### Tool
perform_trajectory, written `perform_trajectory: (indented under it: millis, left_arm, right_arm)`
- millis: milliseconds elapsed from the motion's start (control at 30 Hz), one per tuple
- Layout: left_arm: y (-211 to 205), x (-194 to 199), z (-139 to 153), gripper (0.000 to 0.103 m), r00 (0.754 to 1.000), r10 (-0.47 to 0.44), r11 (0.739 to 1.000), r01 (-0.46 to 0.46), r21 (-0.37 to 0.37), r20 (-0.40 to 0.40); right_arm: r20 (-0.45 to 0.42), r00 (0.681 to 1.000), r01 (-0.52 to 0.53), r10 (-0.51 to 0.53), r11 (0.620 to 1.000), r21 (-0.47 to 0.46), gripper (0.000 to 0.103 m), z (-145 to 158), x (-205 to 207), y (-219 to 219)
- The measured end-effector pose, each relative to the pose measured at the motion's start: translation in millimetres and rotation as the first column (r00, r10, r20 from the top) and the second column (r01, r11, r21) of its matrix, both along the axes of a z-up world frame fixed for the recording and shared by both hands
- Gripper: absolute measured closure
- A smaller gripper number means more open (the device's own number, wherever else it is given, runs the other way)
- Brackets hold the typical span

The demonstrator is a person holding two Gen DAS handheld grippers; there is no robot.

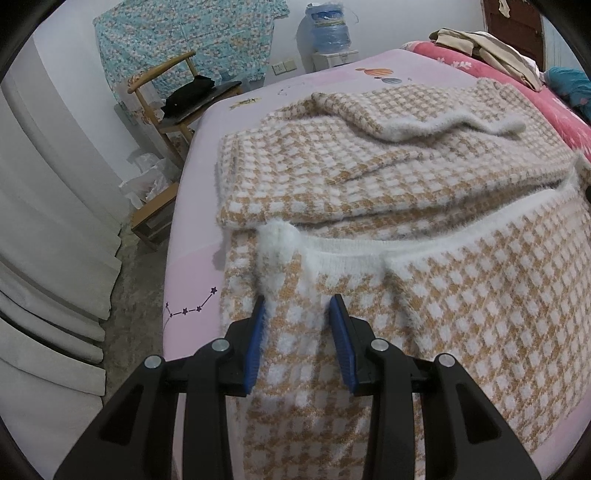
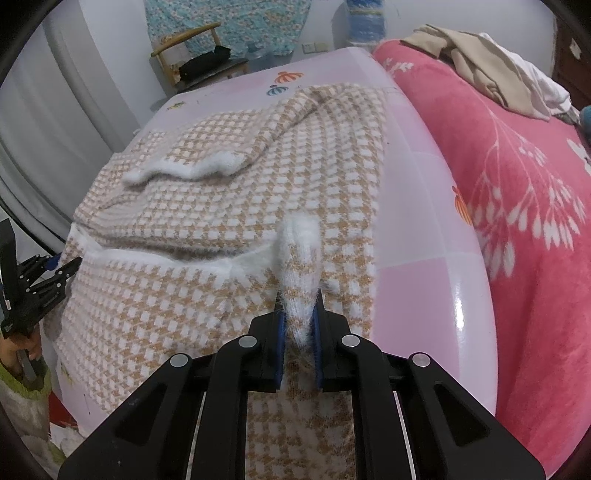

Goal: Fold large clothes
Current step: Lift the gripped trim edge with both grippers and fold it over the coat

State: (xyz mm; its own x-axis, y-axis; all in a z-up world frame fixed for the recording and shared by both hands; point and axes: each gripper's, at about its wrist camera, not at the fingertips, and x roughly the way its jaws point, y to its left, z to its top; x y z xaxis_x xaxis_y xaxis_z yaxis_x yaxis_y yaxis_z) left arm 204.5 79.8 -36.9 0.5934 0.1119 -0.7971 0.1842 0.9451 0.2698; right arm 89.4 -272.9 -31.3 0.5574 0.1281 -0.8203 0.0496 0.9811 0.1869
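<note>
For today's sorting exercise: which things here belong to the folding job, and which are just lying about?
Part of the job: checked sweater, left gripper, right gripper, pink bed sheet.

Lying about: wooden chair, water bottle, beige clothes, red blanket.

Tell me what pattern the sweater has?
Tan-and-white checks with fluffy white edging on the sweater; the left wrist view shows it best.

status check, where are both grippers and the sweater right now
Left gripper and right gripper each shut on the sweater hem. Hem raised, sleeves folded in. Sweater on pink bed sheet; nothing in the way.
</note>
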Motion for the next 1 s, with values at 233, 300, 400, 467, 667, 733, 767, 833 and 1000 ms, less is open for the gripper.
perform_trajectory:
  millis: [233, 300, 400, 467, 667, 733, 767, 833, 1000]
  left_arm:
    - [-1.0, 0.0, -0.1, 0.069, 1.0, -0.004, 1.0, 0.004, 0.0, -0.001]
    - [-0.6, 0.0, -0.1, 0.069, 1.0, -0.003, 1.0, 0.003, -0.001, 0.0]
    - [-1.2, -0.1, -0.2, 0.069, 1.0, -0.004, 1.0, 0.004, 0.001, 0.001]
    - [-1.4, -0.2, -0.3, 0.069, 1.0, -0.004, 1.0, 0.004, 0.001, 0.0]
    - [0.4, 0.3, -0.1, 0.069, 1.0, -0.001, 1.0, 0.001, -0.003, 0.01]
    - [2.0, -1.5, 1.5, 0.074, 1.0, 0.0, 1.0, 0.001, -0.013, 0.026]
    - [2.0, -4.3, 2.2, 0.081, 1.0, -0.002, 1.0, 0.002, -0.014, 0.031]
    - [5.1, -8.5, 5.7, 0.086, 0.998, -0.006, 1.0, 0.007, -0.028, 0.057]
    - [11.5, -23.3, 22.6, 0.092, 0.992, -0.021, 0.998, 0.028, -0.058, 0.126]
  right_arm:
    - [-0.002, 1.0, 0.001, -0.001, 1.0, -0.01, 0.091, 0.2, -0.4, 1.5]
    - [-0.003, 1.0, 0.001, -0.001, 1.0, -0.014, 0.091, 0.3, -0.2, 2.1]
    - [-0.005, 1.0, 0.001, -0.001, 1.0, -0.019, 0.091, 0.4, 0.3, 2.8]
    - [-0.006, 1.0, 0.001, -0.001, 1.0, -0.021, 0.09, 0.3, 0.3, 3.1]
    - [0.004, 1.0, 0.006, -0.006, 0.999, -0.041, 0.093, 1.9, -2.4, 6.4]
    - [0.019, 1.0, 0.01, -0.009, 0.998, -0.057, 0.095, 4.6, -5.0, 8.4]
    - [0.028, 1.0, 0.013, -0.011, 0.998, -0.061, 0.096, 6.6, -6.9, 9.4]
    - [0.044, 0.999, 0.019, -0.016, 0.997, -0.071, 0.097, 10.4, -10.7, 11.3]
    - [0.117, 0.993, 0.039, -0.027, 0.994, -0.098, 0.097, 33.1, -30.0, 16.2]
